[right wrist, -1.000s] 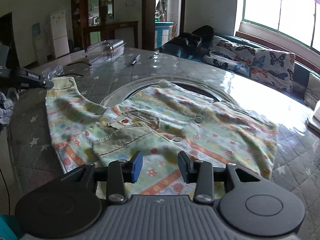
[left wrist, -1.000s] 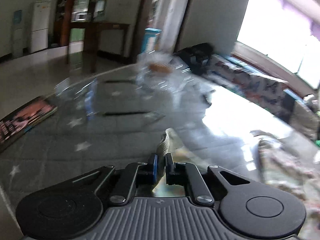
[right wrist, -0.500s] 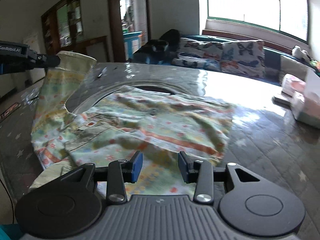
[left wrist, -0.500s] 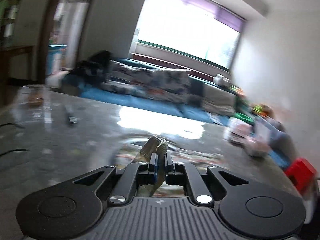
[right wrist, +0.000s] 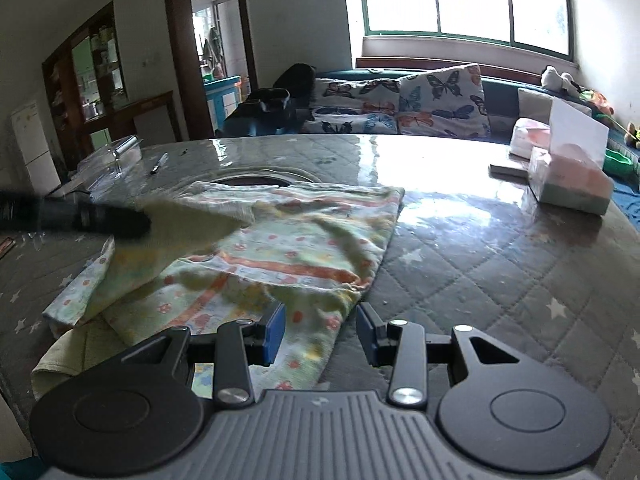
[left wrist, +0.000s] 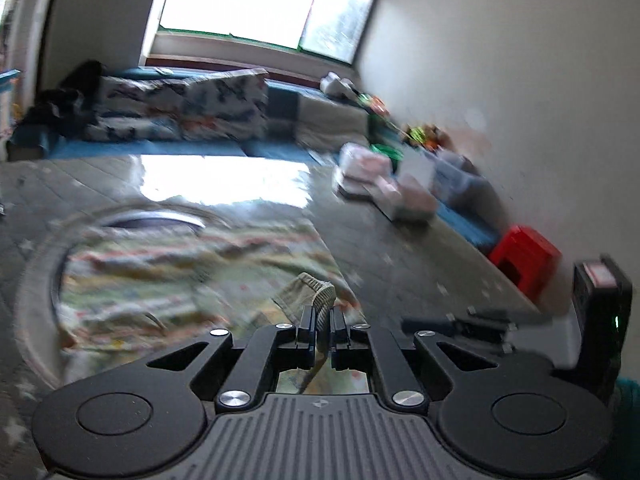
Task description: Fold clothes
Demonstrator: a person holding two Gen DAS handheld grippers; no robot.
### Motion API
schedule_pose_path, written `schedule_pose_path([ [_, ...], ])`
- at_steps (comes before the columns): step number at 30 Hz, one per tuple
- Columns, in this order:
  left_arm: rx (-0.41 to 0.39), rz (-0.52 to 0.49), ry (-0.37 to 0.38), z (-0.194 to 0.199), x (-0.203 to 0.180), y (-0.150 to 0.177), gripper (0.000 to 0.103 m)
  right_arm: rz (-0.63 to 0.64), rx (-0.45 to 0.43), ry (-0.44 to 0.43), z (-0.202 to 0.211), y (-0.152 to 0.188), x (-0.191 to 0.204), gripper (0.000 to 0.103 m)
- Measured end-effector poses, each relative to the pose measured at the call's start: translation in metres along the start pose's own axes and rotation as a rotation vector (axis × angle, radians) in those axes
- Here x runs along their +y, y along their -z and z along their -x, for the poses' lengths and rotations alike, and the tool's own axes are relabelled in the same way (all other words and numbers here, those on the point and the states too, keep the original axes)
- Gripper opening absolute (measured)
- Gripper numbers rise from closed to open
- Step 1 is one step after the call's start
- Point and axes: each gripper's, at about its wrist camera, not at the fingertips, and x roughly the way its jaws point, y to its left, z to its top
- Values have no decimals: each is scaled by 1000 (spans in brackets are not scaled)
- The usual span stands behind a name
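My left gripper (left wrist: 320, 322) has its fingers closed on the ribbed beige cuff (left wrist: 323, 296) of the pale green patterned child's garment (right wrist: 280, 248). The garment lies on the grey quilted star-print desk (right wrist: 500, 280), one part lifted and drawn across the rest. My right gripper (right wrist: 320, 332) hovers at the garment's near hem, fingers apart, gripping nothing. A pink-and-white box (right wrist: 568, 178) sits well apart on the desk's right side.

Grey star-quilted table (right wrist: 500, 264) under glossy cover, bearing patterned garment (right wrist: 280, 248), tissue packs (right wrist: 568, 176), pen (right wrist: 158, 164), perhaps a clear box (right wrist: 116, 152).
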Motion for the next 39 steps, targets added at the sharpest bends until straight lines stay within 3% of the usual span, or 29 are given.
schedule_pose_path([
  [3, 45, -16, 33, -9, -4, 11, 13, -9, 1, 4, 0, -1, -1, 39],
  [5, 75, -27, 54, -14, -6, 18, 22, -13, 1, 4, -1, -2, -1, 39],
  [7, 79, -33, 51, -12, -4, 23, 40, -8, 5, -8, -3, -4, 3, 39],
  [10, 60, -22, 18, 0, 12, 25, 41, 3, 19, -36, -8, -6, 11, 38],
  [19, 44, 61, -224, 40, 90, 47, 47, 20, 121, -103, -31, 4, 31, 32],
  [24, 57, 110, -311, 59, 118, 68, 55, 11, 146, -121, -27, 4, 33, 14],
  [27, 68, 136, -330, 64, 128, 78, 55, 18, 145, -102, -26, 3, 36, 5],
  [30, 66, 127, -325, 65, 128, 79, 53, 19, 121, -94, -17, -3, 39, 4],
  [33, 62, 114, -318, 65, 128, 79, 35, 21, 91, -90, -5, -8, 41, 3],
  [35, 61, 101, -317, 65, 129, 80, 33, 16, 81, -87, 2, -10, 40, 3],
  [39, 68, 84, -327, 65, 132, 80, 33, 10, 149, -68, -11, 1, 35, 4],
])
